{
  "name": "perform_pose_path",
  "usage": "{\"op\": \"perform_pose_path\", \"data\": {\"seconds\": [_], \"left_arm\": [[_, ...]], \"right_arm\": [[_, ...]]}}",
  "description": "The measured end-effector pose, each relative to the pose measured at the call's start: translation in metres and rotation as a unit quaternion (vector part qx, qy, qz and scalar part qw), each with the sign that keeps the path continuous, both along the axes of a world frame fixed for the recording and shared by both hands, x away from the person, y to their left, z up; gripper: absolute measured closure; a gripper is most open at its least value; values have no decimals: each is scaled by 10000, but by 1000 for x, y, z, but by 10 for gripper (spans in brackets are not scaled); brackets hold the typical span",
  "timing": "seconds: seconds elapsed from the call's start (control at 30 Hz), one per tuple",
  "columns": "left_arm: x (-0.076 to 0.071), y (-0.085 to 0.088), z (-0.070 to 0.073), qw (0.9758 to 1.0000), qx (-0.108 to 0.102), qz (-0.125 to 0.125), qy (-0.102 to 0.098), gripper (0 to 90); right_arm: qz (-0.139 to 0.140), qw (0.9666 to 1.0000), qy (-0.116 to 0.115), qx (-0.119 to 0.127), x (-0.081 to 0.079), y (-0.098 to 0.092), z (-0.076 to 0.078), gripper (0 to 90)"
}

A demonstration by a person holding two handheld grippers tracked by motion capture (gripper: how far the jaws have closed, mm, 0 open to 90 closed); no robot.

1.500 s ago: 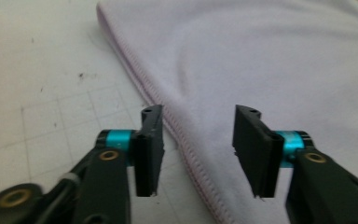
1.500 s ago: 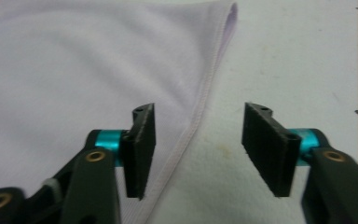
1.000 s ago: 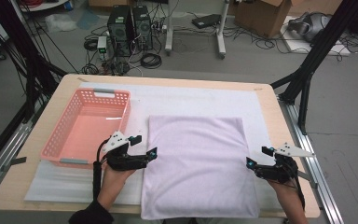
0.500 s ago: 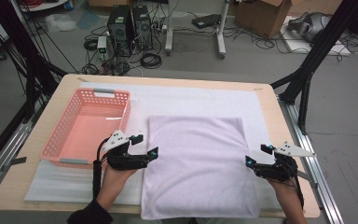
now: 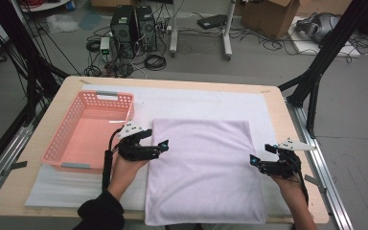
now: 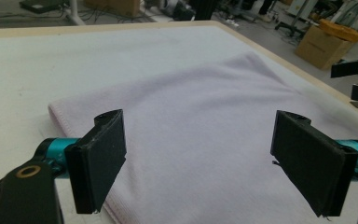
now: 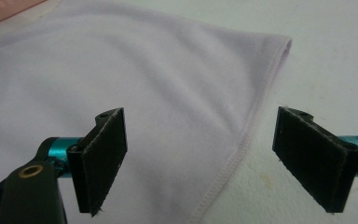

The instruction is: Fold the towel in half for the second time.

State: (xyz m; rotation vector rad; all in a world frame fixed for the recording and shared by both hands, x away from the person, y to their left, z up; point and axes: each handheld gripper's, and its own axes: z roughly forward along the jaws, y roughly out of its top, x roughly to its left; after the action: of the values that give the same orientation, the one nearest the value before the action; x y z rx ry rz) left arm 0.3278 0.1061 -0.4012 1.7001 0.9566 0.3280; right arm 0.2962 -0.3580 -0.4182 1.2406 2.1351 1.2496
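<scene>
The folded towel (image 5: 206, 170) lay at the desk's (image 5: 287, 115) centre. Since the previous second, the left tool (image 5: 160, 146) had been edged slightly to 3 o'clock; the right tool (image 5: 255, 162) was unmoved. Both were released, so edge grasps were judged imminent.

We see a wooden counter (image 5: 287, 120) with a white mat (image 5: 206, 103) on top. The floor (image 5: 268, 62) behind it is grey. Two black computer boxes (image 5: 133, 26) stand there, with many black wires (image 5: 155, 61) lying around them. A brown cardboard box (image 5: 268, 14) sits farther back. Black poles (image 5: 316, 72) lean at the right side.
</scene>
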Motion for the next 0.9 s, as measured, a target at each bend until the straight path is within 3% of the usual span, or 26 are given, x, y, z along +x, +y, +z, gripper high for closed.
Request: {"op": "perform_pose_path", "data": {"seconds": [0.13,0.27,0.43,0.6,0.9], "left_arm": [[16,-4,-2,9999,115,9,117,209],[31,-1,-5,9993,88,271,228,209],[48,-3,-8,9975,227,520,424,209],[62,-7,-12,9936,475,847,574,245],[81,-15,-26,9884,870,991,759,305]], "right_arm": [[-73,9997,224,-22,18,0,-1,166],[-95,9987,486,-67,35,2,-4,166],[-280,9971,705,12,54,0,-4,166],[-437,9963,736,31,68,0,-4,169],[-628,9940,898,-29,86,2,-14,194]]}}
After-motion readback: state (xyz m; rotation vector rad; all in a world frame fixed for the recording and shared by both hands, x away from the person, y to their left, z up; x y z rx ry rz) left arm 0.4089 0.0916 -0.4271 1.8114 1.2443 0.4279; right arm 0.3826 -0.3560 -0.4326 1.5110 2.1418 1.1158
